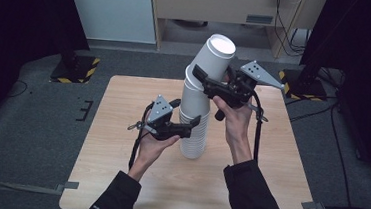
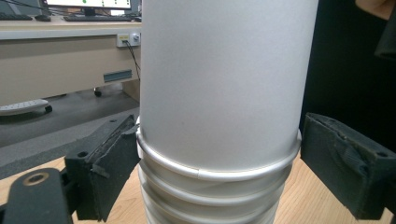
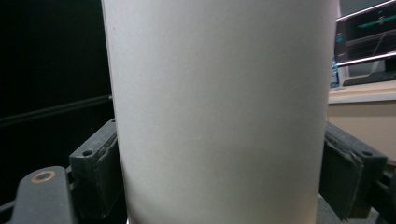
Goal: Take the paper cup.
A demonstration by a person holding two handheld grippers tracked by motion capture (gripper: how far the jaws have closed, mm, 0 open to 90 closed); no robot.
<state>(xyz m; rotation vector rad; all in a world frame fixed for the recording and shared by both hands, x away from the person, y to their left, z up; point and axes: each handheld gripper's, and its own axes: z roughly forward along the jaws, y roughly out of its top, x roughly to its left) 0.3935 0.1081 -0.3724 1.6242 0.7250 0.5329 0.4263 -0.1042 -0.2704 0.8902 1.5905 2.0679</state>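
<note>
Overhead, top cup tilted off the upright stack, pinched by right hand-held gripper; left hand-held gripper spread.

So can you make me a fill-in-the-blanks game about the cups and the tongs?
1. The stack of white cups stands on a ____ table.
2. The top cup is gripped by the ____ tongs.
3. The left tongs sit ____ down the stack than the right ones.
4. The top cup is ____, not upright.

Missing words: wooden; right; lower; tilted
</note>
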